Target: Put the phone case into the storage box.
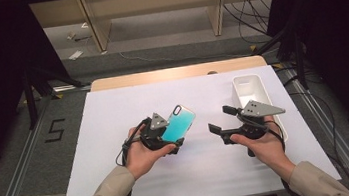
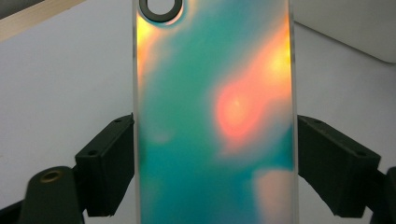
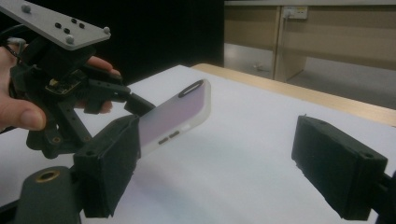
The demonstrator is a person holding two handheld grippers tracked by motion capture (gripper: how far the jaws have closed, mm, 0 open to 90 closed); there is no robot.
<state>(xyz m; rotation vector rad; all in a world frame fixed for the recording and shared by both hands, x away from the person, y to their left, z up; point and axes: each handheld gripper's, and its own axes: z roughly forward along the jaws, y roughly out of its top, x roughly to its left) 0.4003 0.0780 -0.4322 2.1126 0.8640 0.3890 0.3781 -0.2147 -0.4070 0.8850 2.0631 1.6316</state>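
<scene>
The left gripper (image 1: 167,134) sits at about nine o'clock from the table's middle, held off the white sheet (image 1: 116,135) in the person's left hand (image 1: 141,155). Its jaws pinch a phone case (image 1: 179,122) across its width: in the left gripper view each black pad lies flush against a long edge of the case (image 2: 215,116), low on its body, with the camera hole (image 2: 160,8) at the far end. The case points toward one o'clock, iridescent teal back upward, tilted off the sheet.

At about three o'clock the right gripper (image 1: 223,119) is held in the right hand (image 1: 264,145), its jaws spread with nothing between them, aimed at nine o'clock toward the case. In the right gripper view the case's free end (image 3: 175,116) hangs near the one pad, apart from it as far as can be told.

A white tray (image 1: 254,90) stands at two o'clock, just behind the right gripper.

The step looks like a handover or a two-gripper hold of the case. To do it well, the right jaws should be turned to match the case's tilt, slid over the free end so both pads meet the long edges squarely, and closed before the left lets go. The thin, slick shell could twist or slip if caught by one corner.
</scene>
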